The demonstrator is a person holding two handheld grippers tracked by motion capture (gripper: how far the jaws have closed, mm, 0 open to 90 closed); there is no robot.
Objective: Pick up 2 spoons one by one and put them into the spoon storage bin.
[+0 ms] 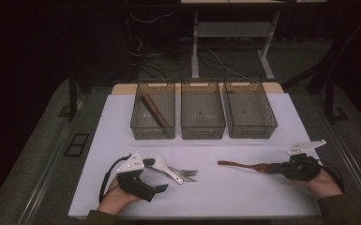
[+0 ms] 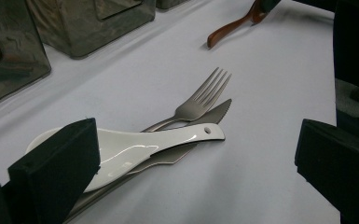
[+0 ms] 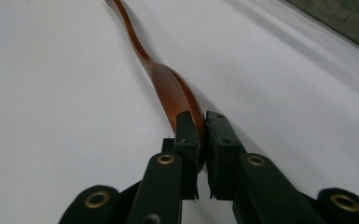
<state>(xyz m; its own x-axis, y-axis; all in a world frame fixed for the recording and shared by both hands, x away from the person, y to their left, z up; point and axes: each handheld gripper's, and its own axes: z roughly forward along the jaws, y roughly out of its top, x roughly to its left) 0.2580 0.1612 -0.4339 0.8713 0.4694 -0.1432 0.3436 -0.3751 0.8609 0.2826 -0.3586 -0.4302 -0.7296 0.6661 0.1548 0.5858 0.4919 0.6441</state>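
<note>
A brown wooden spoon [image 1: 244,165] lies on the white table, handle pointing left. My right gripper [image 1: 274,168] is shut on its bowl end; in the right gripper view the two jaws [image 3: 201,126] pinch the edge of the wooden spoon [image 3: 168,88]. At the left, my left gripper [image 1: 157,176] stands open beside a small pile: a white ceramic spoon [image 1: 161,168], a metal fork [image 1: 185,171] and a knife [image 1: 188,179]. In the left gripper view the white spoon [image 2: 140,147] lies across the fork [image 2: 205,95] and knife [image 2: 219,109], its bowl just behind one jaw of the left gripper [image 2: 196,156].
Three clear bins stand in a row at the back of the table: left bin [image 1: 152,132] holding a brown wooden utensil [image 1: 154,110], middle bin [image 1: 203,132] and right bin [image 1: 252,131]. The table's front edge [image 1: 215,216] is close to both hands.
</note>
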